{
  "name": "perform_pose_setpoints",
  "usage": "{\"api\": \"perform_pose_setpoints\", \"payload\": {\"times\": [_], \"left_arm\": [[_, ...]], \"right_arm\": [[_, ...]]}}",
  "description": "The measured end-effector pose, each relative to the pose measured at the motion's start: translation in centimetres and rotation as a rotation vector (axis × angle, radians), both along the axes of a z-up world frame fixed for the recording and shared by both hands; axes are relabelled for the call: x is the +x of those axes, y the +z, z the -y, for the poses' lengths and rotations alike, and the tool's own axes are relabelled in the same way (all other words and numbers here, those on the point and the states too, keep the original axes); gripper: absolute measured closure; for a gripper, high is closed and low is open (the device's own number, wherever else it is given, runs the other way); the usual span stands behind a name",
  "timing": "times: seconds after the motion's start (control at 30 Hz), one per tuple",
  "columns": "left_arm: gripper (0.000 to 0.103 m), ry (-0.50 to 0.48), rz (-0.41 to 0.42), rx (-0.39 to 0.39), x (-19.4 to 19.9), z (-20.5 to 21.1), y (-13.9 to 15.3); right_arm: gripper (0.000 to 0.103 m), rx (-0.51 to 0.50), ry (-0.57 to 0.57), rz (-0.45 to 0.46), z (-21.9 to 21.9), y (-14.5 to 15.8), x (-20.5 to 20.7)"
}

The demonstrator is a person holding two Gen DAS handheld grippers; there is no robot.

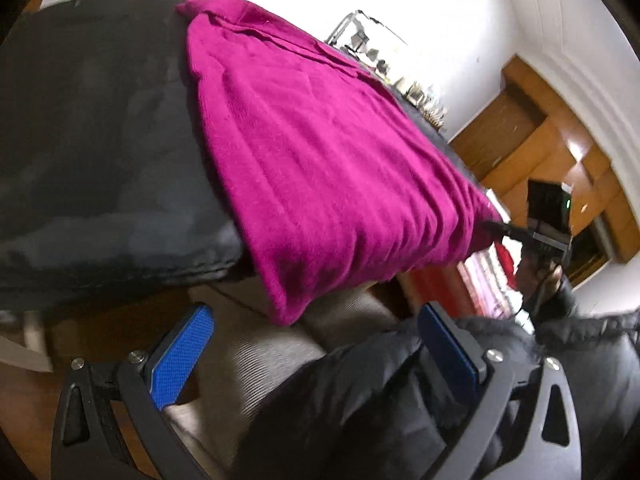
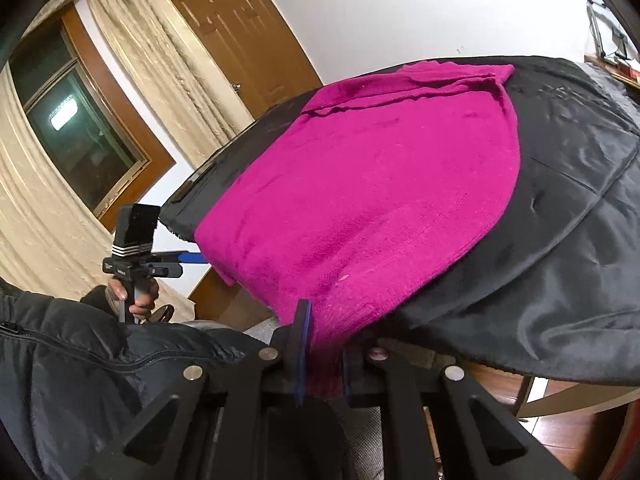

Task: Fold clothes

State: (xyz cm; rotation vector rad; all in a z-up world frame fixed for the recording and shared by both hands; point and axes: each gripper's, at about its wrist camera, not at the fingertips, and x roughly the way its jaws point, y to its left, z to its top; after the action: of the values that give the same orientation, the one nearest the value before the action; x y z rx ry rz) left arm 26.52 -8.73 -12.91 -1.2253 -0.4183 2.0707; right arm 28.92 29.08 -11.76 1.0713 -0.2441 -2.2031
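Broadly, one bench [image 2: 560,208] fills both views, draped in one black cloth [image 1: 92,140] that hangs over its near edge. On it lies one magenta knit sweater [image 2: 360,184], spread flat along the bench with its lower hem spilling over the near edge; a folded part lies across its far end.

One person sits at that edge, seen as a black padded jacket [image 2: 72,360] and one hand [image 2: 138,294] gripping a handle.

Two claws are in view. The right claw [image 2: 320,344] is clamped on the sweater's hanging hem, its two blue-edged fingers [image 2: 301,344] pressed close with magenta fabric between them. The left claw [image 1: 316,352] stands wide apart below the bench edge, its two blue pads [image 1: 180,356] holding nothing; in the right wrist view it [image 2: 196,258] reaches toward the sweater's left corner, touching or just beside it, which one cannot be told.

Behind stand one brown wooden door [image 2: 236,36], one dark window [image 2: 76,128] and beige curtains [image 2: 156,56].
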Motion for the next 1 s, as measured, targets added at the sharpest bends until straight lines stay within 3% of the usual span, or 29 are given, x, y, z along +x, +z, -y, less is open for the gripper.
{"api": "perform_pose_setpoints", "payload": {"times": [0.13,0.17,0.2,0.27,0.37,0.47,1.0], "left_arm": [[0.009,0.025,0.041,0.089,-1.1,-0.1,-0.4],[0.016,0.036,0.052,0.117,-1.4,0.0,-0.6],[0.036,0.041,0.076,0.134,-1.7,0.1,-0.9],[0.065,0.044,0.131,0.159,-2.3,0.1,-1.7],[0.088,0.029,0.168,0.172,-2.1,0.2,-2.2],[0.096,0.001,0.14,0.151,-1.0,0.0,-1.2],[0.097,0.048,-0.136,0.126,0.8,0.7,7.2]], "right_arm": [[0.089,-0.016,-0.019,0.018,-0.6,-0.4,-0.6],[0.089,-0.02,-0.023,0.023,-0.7,-0.5,-0.7],[0.089,-0.024,-0.028,0.027,-0.9,-0.6,-0.8],[0.087,-0.037,-0.035,0.036,-1.2,-0.9,-1.1],[0.086,-0.058,-0.033,0.042,-1.4,-0.9,-1.2],[0.086,-0.079,-0.03,0.055,-1.7,-1.0,-1.4],[0.087,-0.03,-0.042,-0.126,-0.7,2.7,-1.0]]}}
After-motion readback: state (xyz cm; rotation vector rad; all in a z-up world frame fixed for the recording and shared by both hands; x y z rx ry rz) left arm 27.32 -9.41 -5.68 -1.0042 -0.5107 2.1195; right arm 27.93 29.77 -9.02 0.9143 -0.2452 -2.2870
